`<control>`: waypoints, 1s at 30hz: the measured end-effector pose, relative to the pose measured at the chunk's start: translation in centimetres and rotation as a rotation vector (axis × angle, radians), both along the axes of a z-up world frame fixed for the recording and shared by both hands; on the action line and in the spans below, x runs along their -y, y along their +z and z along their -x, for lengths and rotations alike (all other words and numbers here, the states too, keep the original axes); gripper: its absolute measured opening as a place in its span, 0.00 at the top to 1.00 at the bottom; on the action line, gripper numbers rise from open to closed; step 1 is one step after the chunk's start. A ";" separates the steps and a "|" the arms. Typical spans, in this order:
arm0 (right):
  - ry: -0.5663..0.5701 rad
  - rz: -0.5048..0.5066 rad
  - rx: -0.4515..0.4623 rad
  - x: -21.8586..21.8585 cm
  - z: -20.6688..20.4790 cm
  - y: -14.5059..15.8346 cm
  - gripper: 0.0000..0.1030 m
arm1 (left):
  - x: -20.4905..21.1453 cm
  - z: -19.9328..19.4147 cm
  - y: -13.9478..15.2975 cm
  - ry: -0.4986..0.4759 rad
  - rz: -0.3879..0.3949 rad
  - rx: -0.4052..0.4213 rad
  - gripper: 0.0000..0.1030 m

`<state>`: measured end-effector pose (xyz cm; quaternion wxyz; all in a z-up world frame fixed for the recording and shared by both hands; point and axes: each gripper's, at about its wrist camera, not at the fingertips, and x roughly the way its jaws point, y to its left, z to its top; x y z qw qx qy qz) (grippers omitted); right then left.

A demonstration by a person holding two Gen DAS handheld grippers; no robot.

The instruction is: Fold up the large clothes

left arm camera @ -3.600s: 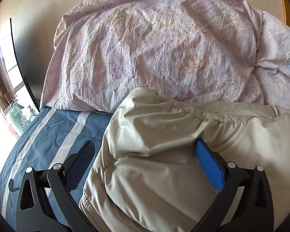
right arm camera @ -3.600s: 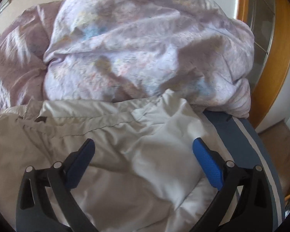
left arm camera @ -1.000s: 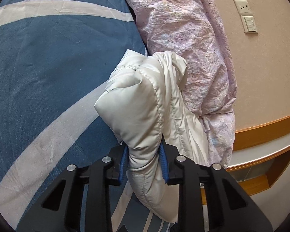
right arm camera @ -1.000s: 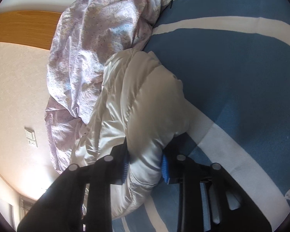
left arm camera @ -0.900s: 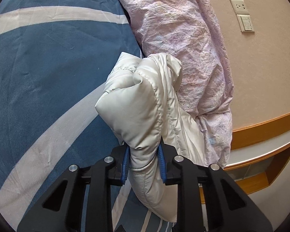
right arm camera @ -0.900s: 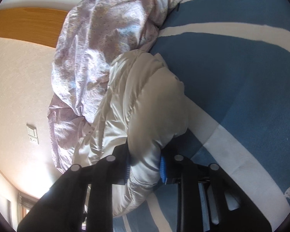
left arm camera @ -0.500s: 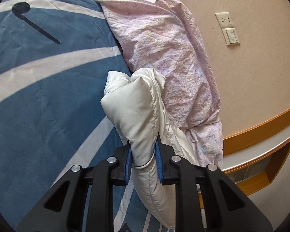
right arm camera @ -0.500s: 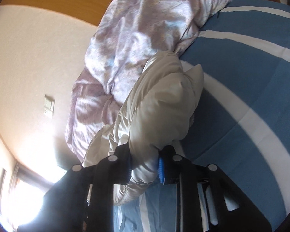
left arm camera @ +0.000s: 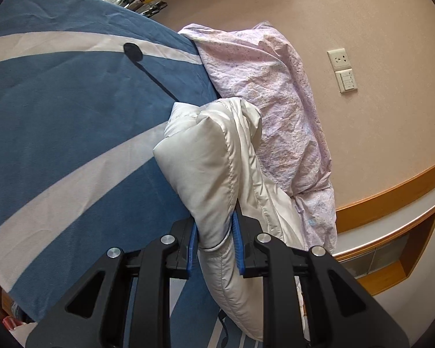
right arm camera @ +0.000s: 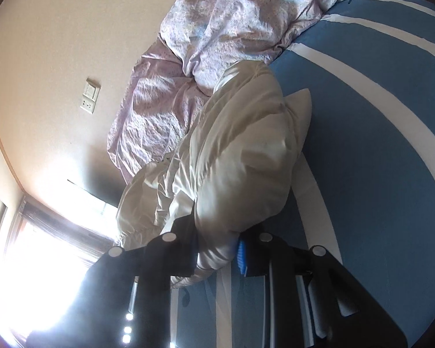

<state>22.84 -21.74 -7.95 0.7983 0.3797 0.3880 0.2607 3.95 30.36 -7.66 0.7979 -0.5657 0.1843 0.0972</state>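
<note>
Cream padded jacket (left arm camera: 206, 162) pinched between left hand-held gripper (left arm camera: 214, 242) pads, above blue bedspread (left arm camera: 58, 110)

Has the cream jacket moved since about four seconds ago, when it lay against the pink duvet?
Yes. The cream jacket is bunched and lifted off the blue bedspread, away from the pink duvet, clamped by the left gripper and right gripper.

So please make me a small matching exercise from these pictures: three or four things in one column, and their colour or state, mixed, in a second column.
1. puffy jacket
2. bedcover
3. crumpled quilt
4. wall switch

A. blue with white stripes
B. pale pink, speckled
C. clamped in both grippers
D. fixed on the beige wall

Pairs: 1-C, 2-A, 3-B, 4-D
</note>
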 end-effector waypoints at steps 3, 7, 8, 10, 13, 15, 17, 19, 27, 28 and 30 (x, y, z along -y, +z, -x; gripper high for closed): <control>-0.005 0.066 -0.008 -0.3 0.5 -0.6 0.77 | 0.2 0.7 -0.4 0.008 -0.018 -0.023 0.81; -0.041 0.189 -0.031 -0.3 1.3 -1.0 0.53 | 0.3 0.9 -1.3 0.017 -0.014 -0.075 0.69; -0.068 0.226 -0.019 -0.1 1.8 -0.8 0.45 | 0.3 0.9 -1.3 0.019 -0.018 -0.085 0.65; -0.161 0.320 0.023 0.5 2.6 0.2 0.31 | 0.3 1.0 -1.2 0.029 -0.048 -0.099 0.41; -0.294 0.462 0.130 0.7 3.7 2.7 0.28 | 0.4 1.2 -0.7 0.039 -0.103 -0.101 0.26; -0.263 0.528 0.206 -0.9 3.7 4.4 0.28 | 0.4 1.2 -0.4 0.041 -0.136 -0.105 0.17; -0.177 0.565 0.269 -3.4 3.4 5.6 0.28 | 0.4 0.9 -0.3 0.035 -0.157 -0.104 0.15; -0.093 0.591 0.318 -6.1 3.2 6.2 0.28 | 0.4 0.7 -0.3 0.031 -0.169 -0.106 0.15; 0.108 0.658 0.369 -14.3 2.9 5.6 0.30 | 0.6 -0.5 -0.3 0.010 -0.180 -0.115 0.15; 0.119 0.669 0.367 -14.9 2.8 5.3 0.31 | 0.6 -0.6 -0.3 0.009 -0.181 -0.115 0.15; 0.136 0.688 0.367 -16.1 2.9 5.0 0.31 | 0.6 -0.9 -0.4 0.005 -0.178 -0.113 0.16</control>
